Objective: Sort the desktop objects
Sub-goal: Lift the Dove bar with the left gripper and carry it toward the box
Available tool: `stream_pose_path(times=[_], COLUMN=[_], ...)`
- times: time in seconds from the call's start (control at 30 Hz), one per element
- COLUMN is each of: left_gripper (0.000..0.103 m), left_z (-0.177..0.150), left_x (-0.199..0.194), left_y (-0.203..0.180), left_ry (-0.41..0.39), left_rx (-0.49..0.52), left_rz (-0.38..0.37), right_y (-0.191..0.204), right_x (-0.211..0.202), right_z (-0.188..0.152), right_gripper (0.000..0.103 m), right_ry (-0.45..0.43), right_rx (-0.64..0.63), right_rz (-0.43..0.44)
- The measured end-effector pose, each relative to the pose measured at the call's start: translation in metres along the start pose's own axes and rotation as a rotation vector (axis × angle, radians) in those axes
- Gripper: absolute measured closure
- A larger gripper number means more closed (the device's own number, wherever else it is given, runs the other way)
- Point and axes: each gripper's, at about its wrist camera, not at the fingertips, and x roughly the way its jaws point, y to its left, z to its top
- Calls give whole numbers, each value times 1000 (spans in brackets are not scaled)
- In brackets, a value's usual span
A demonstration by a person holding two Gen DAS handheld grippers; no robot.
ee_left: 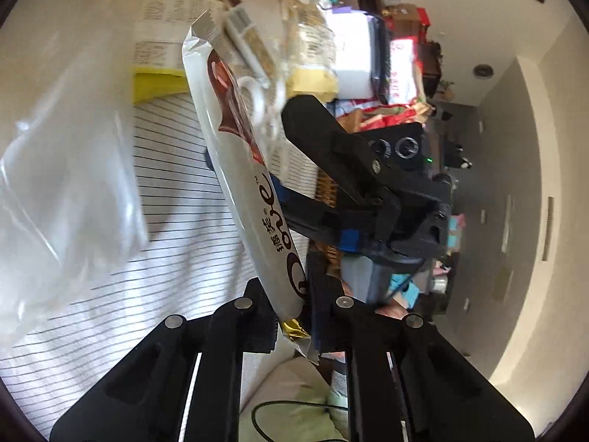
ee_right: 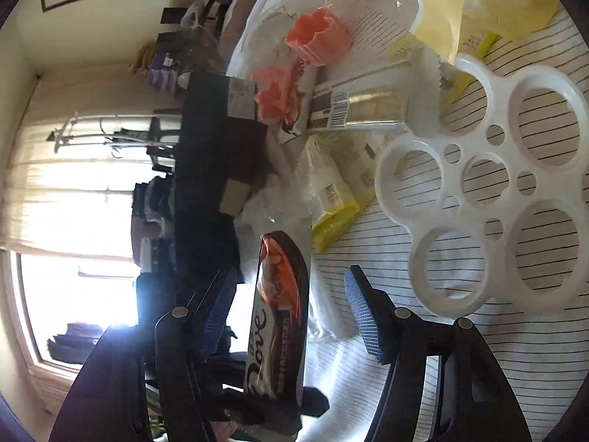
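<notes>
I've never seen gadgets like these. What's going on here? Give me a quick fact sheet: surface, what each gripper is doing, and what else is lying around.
surface: striped white cloth
left gripper: shut on one end of the chocolate bar, held up off the cloth
right gripper: open, its jaws either side of the same bar without pressing it
nearby: white plastic ring tray, pink moulded pieces, yellow packets
clear plastic bag: to the left in the left wrist view
</notes>
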Motion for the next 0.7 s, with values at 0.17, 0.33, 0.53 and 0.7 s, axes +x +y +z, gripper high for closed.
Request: stream_pose_path(times=[0.17, 0.33, 0.53, 0.7], left_gripper=[91, 90, 90, 91], left_z=[1, 1, 1, -2], left_x=[-11, -26, -43, -68], left_y=[-15, -36, -49, -69], left_ry=[5, 36, 28, 0], left_rx=[36, 115, 141, 178], left_rz=[-41, -66, -87, -94], right_y=[13, 27, 46, 78], right_x=[-15, -10, -18, -30], right_z=[-6, -10, -13, -16], right_gripper=[78, 79, 85, 87], right_ry=[1, 35, -14, -83], right_rx=[-10, -27, -63, -125], right_rz=[173, 273, 312, 320])
